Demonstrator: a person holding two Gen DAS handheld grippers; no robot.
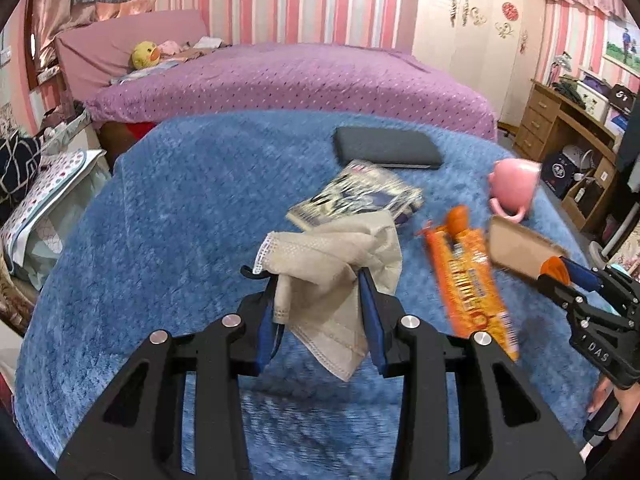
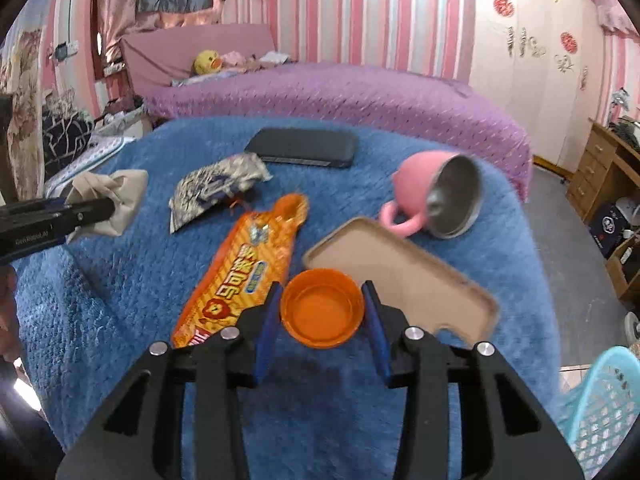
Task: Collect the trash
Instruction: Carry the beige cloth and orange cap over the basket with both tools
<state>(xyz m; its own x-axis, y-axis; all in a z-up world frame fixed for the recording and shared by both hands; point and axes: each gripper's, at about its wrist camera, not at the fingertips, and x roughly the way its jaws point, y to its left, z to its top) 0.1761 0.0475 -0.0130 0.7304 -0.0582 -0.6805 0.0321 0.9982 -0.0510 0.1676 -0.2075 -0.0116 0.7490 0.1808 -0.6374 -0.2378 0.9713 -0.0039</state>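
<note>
Jaws around mask (image 1: 332, 256), cap (image 2: 322, 307).

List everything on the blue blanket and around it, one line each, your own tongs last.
face mask: one, beige, held up over the blanket
lid: one, orange, held above the blanket's near edge
snack wrapper: one, orange, mid-blanket
foil wrapper: one, silver and dark, behind the orange one
phone case: one, tan, inside up, right of the lid
mug: one, pink, on its side
dark case: one, black, far edge
blanket: one, blue
basket: one, turquoise, lower right
left tongs: shut on the mask
right tongs: shut on the lid
</note>
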